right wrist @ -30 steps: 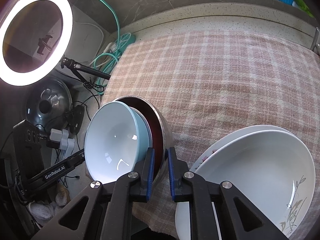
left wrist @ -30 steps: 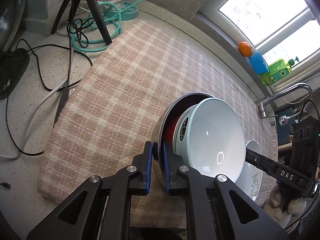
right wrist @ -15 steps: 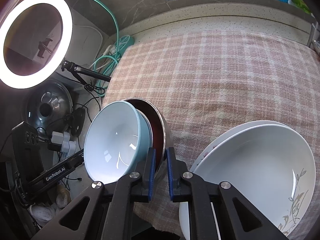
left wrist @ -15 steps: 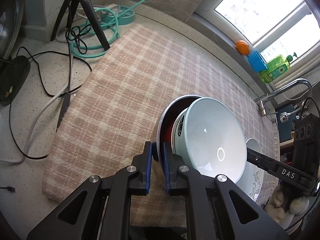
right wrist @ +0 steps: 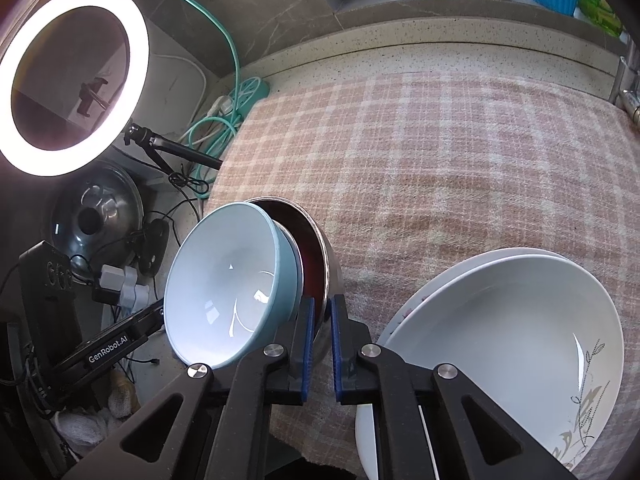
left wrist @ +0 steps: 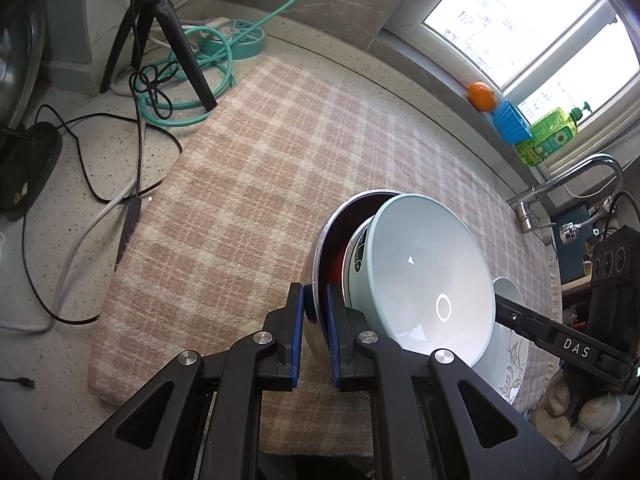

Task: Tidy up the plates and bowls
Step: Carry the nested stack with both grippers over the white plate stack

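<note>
A nest of bowls is held above the checked cloth: a steel bowl (left wrist: 320, 256) with a dark red inside holds a light blue bowl (left wrist: 432, 280). My left gripper (left wrist: 314, 312) is shut on the steel bowl's rim from one side. My right gripper (right wrist: 320, 320) is shut on the same steel bowl (right wrist: 326, 264) from the other side, with the blue bowl (right wrist: 228, 284) to its left. Stacked white plates (right wrist: 500, 340) with a leaf pattern lie on the cloth at the lower right.
The checked cloth (left wrist: 280, 152) covers the counter. Cables and a tripod (left wrist: 160, 28) lie at its far left, with a ring light (right wrist: 72, 76) and a pot lid (right wrist: 96, 212). A tap (left wrist: 568, 184), an orange (left wrist: 482, 96) and a green bottle stand by the window.
Both grippers have lifted the nested bowls a little higher and slightly back; the cloth looks farther away. The grips have not changed.
</note>
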